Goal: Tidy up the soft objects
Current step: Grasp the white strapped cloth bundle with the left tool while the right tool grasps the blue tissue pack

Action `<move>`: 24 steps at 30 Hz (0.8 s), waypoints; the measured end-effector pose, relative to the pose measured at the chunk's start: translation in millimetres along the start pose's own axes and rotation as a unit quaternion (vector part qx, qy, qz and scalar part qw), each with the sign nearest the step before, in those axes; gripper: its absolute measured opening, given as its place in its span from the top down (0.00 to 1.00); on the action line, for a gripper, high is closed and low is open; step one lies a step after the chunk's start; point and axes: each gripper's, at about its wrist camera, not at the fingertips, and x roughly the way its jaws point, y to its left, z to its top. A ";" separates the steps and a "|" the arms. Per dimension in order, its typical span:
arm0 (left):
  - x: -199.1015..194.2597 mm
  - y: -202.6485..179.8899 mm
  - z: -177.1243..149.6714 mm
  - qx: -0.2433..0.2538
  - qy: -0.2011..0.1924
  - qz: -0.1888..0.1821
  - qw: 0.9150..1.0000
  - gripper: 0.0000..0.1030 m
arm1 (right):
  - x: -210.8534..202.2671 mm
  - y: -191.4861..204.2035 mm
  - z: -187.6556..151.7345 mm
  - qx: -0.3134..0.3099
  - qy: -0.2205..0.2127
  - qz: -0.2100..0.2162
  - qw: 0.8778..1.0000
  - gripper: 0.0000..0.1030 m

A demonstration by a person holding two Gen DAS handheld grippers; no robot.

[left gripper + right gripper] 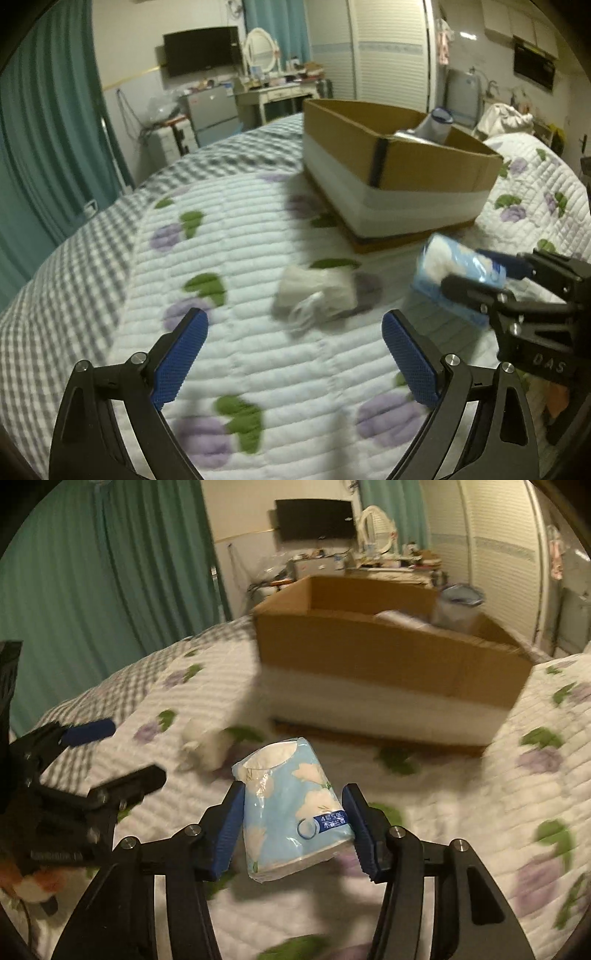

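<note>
My right gripper (293, 810) is shut on a blue tissue pack (291, 812) with white clouds, held above the quilt. It also shows in the left wrist view (454, 273), at the right, in the right gripper (476, 277). My left gripper (295, 325) is open and empty over the quilt; it appears at the left of the right wrist view (122, 753). A pale folded cloth bundle (321, 295) with a white cord lies on the bed ahead of it. An open cardboard box (391, 162) stands farther back; it holds some soft items (432, 127).
The bed has a white quilt (229, 258) with purple flowers and a grey checked edge (74, 266) at the left. Teal curtains (48, 122) hang at the left. A dresser and TV stand at the far wall. An orange plush toy (33, 882) lies at the lower left.
</note>
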 end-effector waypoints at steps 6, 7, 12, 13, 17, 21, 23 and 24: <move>35.6 -13.5 8.0 -0.012 0.020 -0.008 1.000 0.11 | 1.5 -22.0 10.9 0.007 -0.010 -0.033 0.999 0.48; 43.6 -13.7 8.1 -0.011 0.028 -0.006 1.000 0.15 | 1.3 -25.4 11.3 0.011 -0.010 -0.031 0.999 0.48; 66.2 -11.7 6.7 -0.015 0.041 -0.002 0.999 0.29 | 9.2 -29.9 7.4 0.022 -0.004 -0.027 0.999 0.48; 66.2 -10.8 5.9 -0.016 0.037 -0.006 0.999 0.33 | 10.3 -30.1 6.9 0.022 -0.003 -0.026 0.999 0.48; 59.6 -12.6 4.4 -0.010 0.030 -0.014 0.999 0.46 | 7.1 -33.6 5.4 0.028 -0.005 -0.023 0.999 0.49; 45.9 -17.7 -0.7 -0.025 0.026 -0.032 0.999 0.46 | -0.4 -34.0 3.8 0.028 -0.007 -0.021 0.999 0.49; 38.6 -23.6 -3.5 -0.030 0.033 -0.032 0.998 0.46 | -5.9 -33.3 2.6 0.026 -0.008 -0.020 0.999 0.49; 32.3 -28.3 -5.5 -0.029 0.034 -0.031 0.999 0.46 | -10.1 -33.6 1.5 0.025 -0.008 -0.019 0.999 0.49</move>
